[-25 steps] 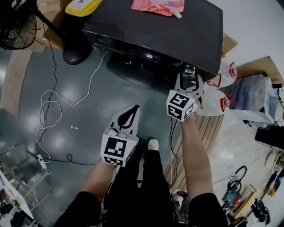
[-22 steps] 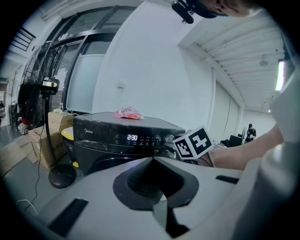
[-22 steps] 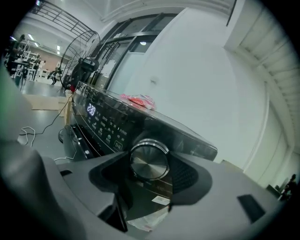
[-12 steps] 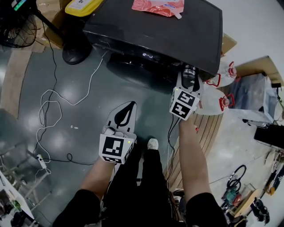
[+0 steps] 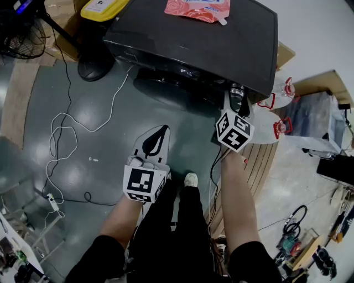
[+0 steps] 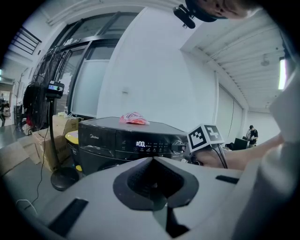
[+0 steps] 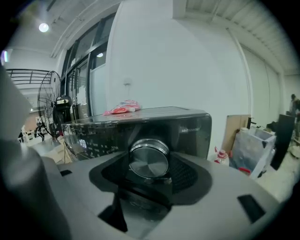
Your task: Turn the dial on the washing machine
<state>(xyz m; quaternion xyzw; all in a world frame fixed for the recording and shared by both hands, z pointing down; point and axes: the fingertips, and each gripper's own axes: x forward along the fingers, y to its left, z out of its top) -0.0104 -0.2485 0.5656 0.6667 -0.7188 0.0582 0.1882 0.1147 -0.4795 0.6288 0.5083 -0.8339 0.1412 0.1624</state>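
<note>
Dial = silver knob at R end of washer front panel, facing you. In head view it's just under the front-R corner of the black top.

L to R:
- Fan is far L. A round black stand base sits on the floor by washer's L corner.
- White cord loops over the grey floor.
- Yellow box is just L of washer, cut off by the top edge.
- Your L gripper hangs low over the floor in front of washer, well apart from it, tips aimed at the front. Tongs are pressed together w/ nothing btwn them.
- L gripper view shows the display lit on the panel, L of dial.
- Pink pouch lies flat on washer top, near the far edge.
- Your R gripper is up at the panel, tongs pinching dial. Pads sit on both sides of the knob, held wide by it. Knob face is centred btwn them in R gripper view.
- Clear jugs w/ red handles are near washer's R side.
- Wood slats run under and beside your R arm.
- Your shoe is on the floor btwn the two grippers, nearer you.
</note>
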